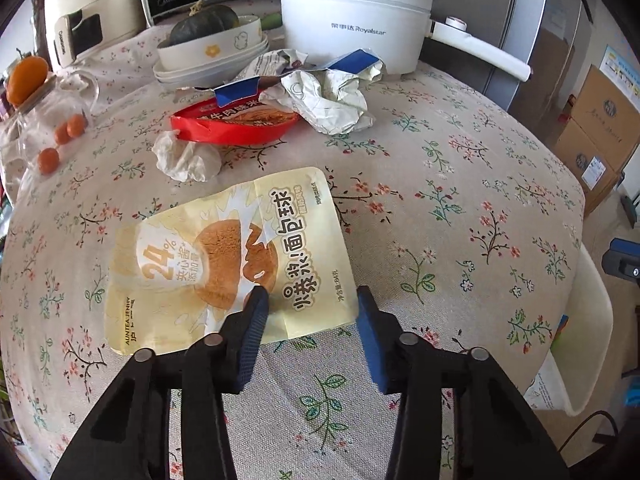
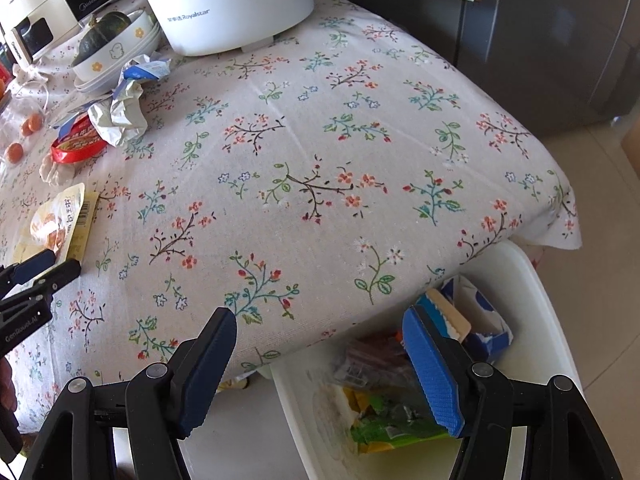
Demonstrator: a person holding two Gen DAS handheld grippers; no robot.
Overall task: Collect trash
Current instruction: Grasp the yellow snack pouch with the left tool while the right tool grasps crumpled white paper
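Note:
A yellow snack bag (image 1: 224, 264) lies flat on the floral tablecloth (image 1: 460, 184). My left gripper (image 1: 312, 300) is open, its fingertips over the bag's near right corner. The bag (image 2: 56, 220) and the left gripper (image 2: 48, 270) also show at the left of the right wrist view. Farther back lie a crumpled tissue (image 1: 186, 158), a red food lid (image 1: 236, 122) and crumpled white and blue wrappers (image 1: 332, 98). My right gripper (image 2: 320, 320) is open and empty, above the table's edge and a white trash bin (image 2: 536, 320) holding wrappers.
A white Royalstar pot (image 1: 352, 12) with a long handle, stacked bowls with a squash (image 1: 212, 46), a toaster (image 1: 92, 12) and a microwave stand at the back. Orange fruits (image 1: 60, 136) lie at the left. The bin (image 1: 592, 340) is by the table's right edge.

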